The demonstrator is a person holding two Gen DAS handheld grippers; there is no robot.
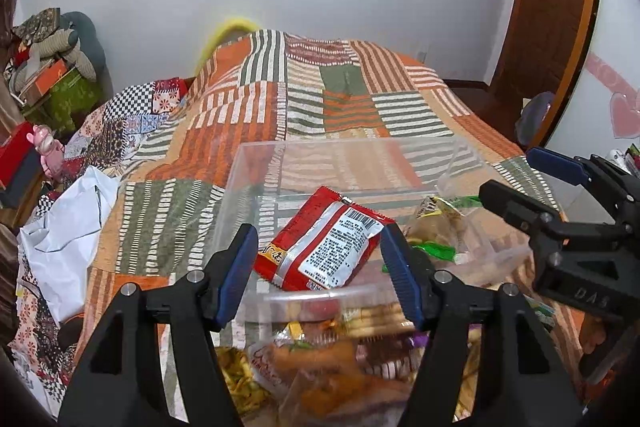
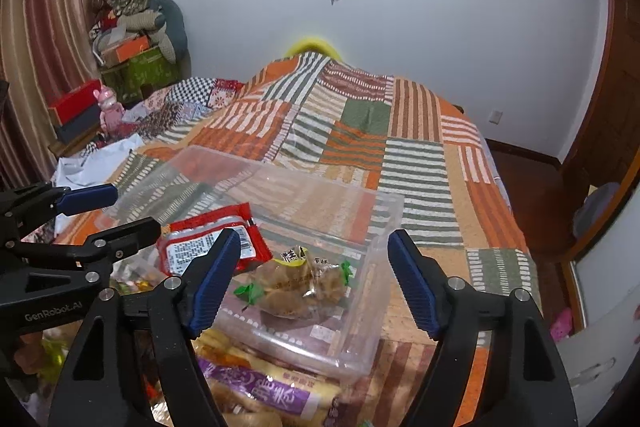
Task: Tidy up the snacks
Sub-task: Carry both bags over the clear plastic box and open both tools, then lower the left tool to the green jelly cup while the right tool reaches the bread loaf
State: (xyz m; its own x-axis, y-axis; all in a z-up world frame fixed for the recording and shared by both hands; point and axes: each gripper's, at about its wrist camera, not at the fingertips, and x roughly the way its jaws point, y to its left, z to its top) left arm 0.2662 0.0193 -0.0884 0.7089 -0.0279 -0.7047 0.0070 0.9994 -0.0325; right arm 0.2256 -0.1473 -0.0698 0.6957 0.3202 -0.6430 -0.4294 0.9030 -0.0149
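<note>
A clear plastic bin point(image 1: 256, 163) point(image 2: 384, 227) lies on the patchwork bedspread. A red snack packet point(image 1: 324, 247) point(image 2: 208, 247) lies tilted inside it at the near left. A clear packet of brown snacks with green ends point(image 2: 296, 287) point(image 1: 436, 223) lies in the bin beside it. My left gripper point(image 1: 318, 275) is open, its blue pads on either side of the red packet, apart from it. My right gripper point(image 2: 314, 283) is open above the brown packet. A pile of loose snack packets point(image 1: 320, 359) point(image 2: 260, 391) lies in front of the bin.
The bedspread point(image 2: 420, 163) stretches behind the bin to the white wall. A white plastic bag point(image 1: 68, 231) lies at the bed's left edge. Boxes and a pink toy point(image 2: 108, 111) stand at the far left. A wooden door frame point(image 1: 536, 27) is at the right.
</note>
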